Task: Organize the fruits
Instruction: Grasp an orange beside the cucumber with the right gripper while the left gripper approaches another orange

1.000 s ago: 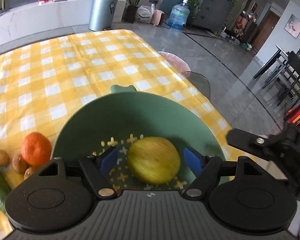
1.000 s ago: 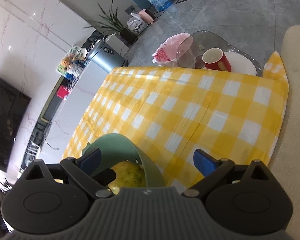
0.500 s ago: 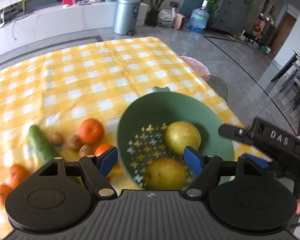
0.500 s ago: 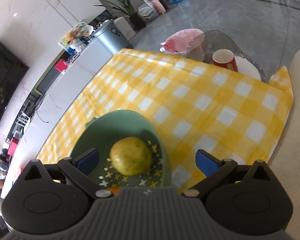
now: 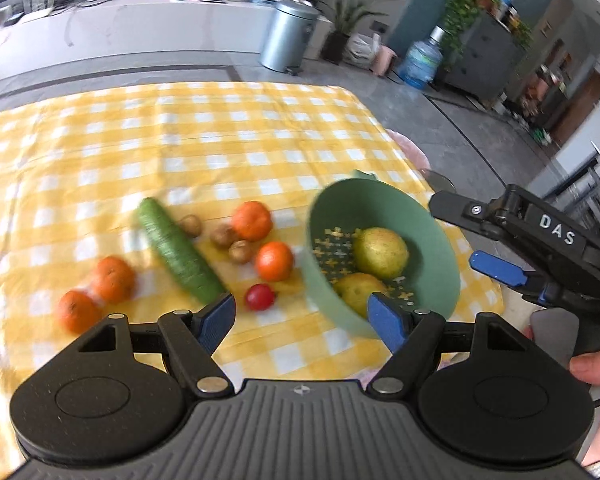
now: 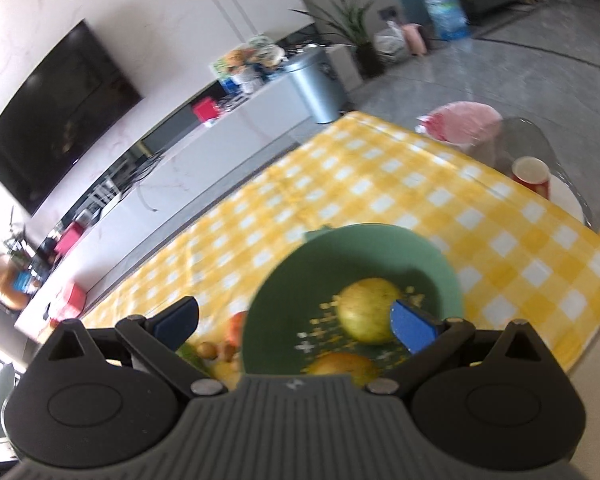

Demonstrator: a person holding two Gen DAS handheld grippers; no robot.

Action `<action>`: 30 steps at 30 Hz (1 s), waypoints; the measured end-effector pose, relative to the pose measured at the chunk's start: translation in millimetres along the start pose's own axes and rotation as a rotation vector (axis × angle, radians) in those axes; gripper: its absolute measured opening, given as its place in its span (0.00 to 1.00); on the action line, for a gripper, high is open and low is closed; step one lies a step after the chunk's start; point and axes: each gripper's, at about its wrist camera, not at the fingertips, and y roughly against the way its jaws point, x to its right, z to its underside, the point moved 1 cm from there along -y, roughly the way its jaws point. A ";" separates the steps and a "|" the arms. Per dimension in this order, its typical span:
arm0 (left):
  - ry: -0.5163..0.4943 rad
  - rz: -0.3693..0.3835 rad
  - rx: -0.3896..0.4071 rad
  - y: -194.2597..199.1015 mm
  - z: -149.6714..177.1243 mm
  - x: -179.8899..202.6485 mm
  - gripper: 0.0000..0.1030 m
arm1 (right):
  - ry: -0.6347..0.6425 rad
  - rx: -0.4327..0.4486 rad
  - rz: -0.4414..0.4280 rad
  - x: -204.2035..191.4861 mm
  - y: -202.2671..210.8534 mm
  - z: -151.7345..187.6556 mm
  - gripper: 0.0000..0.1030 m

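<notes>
A green strainer bowl (image 5: 440, 248) sits on the yellow checked tablecloth (image 5: 220, 140) near its right edge and holds two yellow pears (image 5: 380, 246). The bowl also shows in the right wrist view (image 6: 292, 280). Left of it lie several oranges (image 5: 274, 260), a cucumber (image 5: 176, 252), small brown fruits (image 5: 240, 250) and a red tomato (image 5: 260, 297). My left gripper (image 5: 304, 320) is open and empty, above the table's front, between the tomato and the bowl. My right gripper (image 6: 296, 320) is open and empty over the bowl; it shows at the right in the left wrist view (image 5: 516, 240).
A red cup (image 6: 532, 176) and a white plate (image 6: 566, 200) stand on a glass side table beyond the cloth's right edge. A pink seat (image 6: 460, 124) is behind it. A metal bin (image 5: 288, 36) and a long white counter (image 5: 120, 36) lie across the floor.
My left gripper has pulled back and swung left from over the bowl, bringing the loose fruit into view. My right gripper has pulled back too, so the bowl and pears show more fully.
</notes>
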 end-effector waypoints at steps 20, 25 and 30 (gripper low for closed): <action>0.165 -0.375 0.237 52.5 49.9 -133.1 0.86 | 0.072 -0.105 -0.308 -143.8 -45.2 74.9 0.87; 0.148 -0.313 0.233 37.0 57.9 -158.3 0.86 | 0.105 -0.194 -0.267 -149.9 -93.0 106.2 0.69; 0.146 -0.244 0.198 18.5 62.9 -169.9 0.85 | 0.092 -0.272 -0.253 -142.5 -133.8 128.5 0.66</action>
